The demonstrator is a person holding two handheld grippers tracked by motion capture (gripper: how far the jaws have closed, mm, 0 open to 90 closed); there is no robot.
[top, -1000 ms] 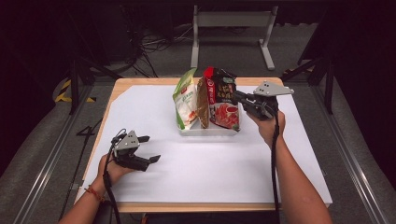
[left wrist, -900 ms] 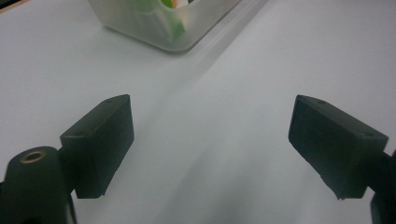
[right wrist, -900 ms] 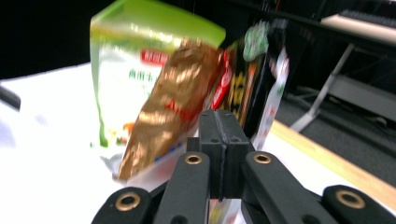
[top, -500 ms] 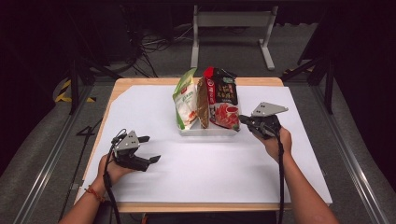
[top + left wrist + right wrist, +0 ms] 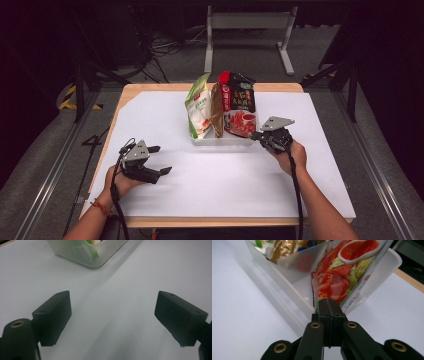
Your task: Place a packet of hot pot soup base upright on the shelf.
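Standing in clear tray (image 5: 220,140) mid-worktop (image 5: 150,90): red packet (image 5: 342,285), lower edge hidden behind right gripper (image 5: 329,307), jaws pressed together just before it. Gold packet (image 5: 216,107) and green packet (image 5: 198,105) alongside, tops cut off. Left gripper (image 5: 112,315) well apart, jaws wide, empty.

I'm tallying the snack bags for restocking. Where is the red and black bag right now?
In the high view the red and black bag stands at the right end of the clear tray, beside the gold bag, with the right gripper at its lower corner.
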